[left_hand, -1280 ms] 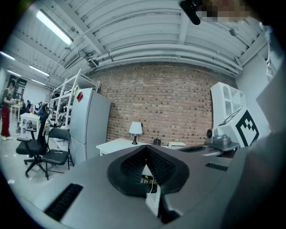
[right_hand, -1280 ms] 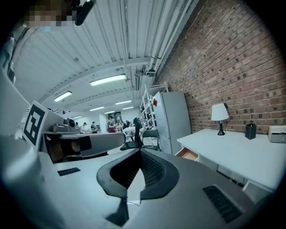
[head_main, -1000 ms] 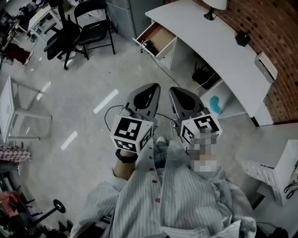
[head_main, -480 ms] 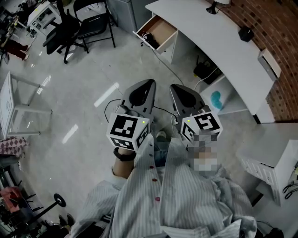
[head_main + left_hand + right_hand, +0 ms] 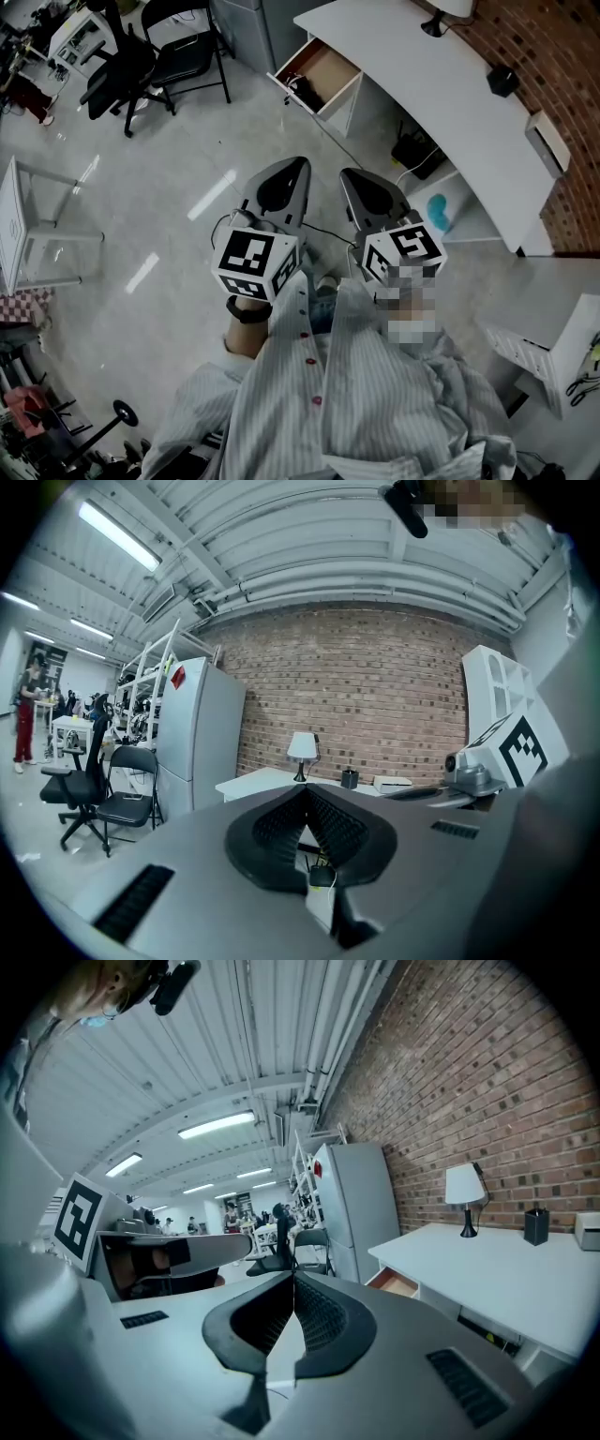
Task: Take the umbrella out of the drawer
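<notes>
Jaws pressed together on left gripper [image 5: 305, 791] and right gripper [image 5: 293, 1281], with nothing between either pair. Held side by side over floor [image 5: 169, 169], pointing toward desk [image 5: 441, 84] and well apart from it. Drawer [image 5: 330, 71] at desk's end already pulled open, so no opening needed. Dark thing [image 5: 302, 92] along drawer's front edge, perhaps the umbrella; too small to say for sure. Judged as barely begun: no more than the approach stage, nothing reached, nothing grasped. Left to do: close the gap to drawer, spread one pair of jaws, take hold of umbrella, lift it clear of drawer.
</notes>
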Tool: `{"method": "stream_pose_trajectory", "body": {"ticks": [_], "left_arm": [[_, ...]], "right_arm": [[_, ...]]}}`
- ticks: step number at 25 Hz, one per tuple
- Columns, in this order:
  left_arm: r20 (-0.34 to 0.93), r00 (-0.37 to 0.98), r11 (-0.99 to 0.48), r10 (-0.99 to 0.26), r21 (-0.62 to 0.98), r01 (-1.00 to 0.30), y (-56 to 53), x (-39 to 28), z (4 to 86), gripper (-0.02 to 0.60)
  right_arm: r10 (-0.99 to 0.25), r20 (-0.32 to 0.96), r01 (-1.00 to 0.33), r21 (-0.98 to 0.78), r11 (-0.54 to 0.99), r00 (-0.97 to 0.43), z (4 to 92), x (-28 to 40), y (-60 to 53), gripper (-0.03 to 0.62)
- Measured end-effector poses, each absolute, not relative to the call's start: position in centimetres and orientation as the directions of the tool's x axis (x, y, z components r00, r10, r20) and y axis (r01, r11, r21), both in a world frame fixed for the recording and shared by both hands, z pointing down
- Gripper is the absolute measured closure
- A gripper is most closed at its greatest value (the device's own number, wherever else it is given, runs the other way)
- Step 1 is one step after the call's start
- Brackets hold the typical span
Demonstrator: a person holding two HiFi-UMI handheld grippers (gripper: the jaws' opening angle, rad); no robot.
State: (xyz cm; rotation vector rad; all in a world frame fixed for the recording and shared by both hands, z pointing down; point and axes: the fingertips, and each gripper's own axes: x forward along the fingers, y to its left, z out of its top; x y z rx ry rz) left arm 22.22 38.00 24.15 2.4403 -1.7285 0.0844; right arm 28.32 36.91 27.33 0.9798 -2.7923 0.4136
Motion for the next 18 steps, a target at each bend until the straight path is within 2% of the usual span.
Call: {"method": "stream_pose_trajectory", "body": {"ticks": [18], "left_arm": [[0.134, 0.370, -0.361, -0.919, 0.085, -0.929, 21.9, 9.0, 23.6, 0.572]], "right_arm": [[-0.652, 0.250, -0.696, -0.188, 0.693, -0.716, 27.2, 17.4, 21.0, 0.559]]}}
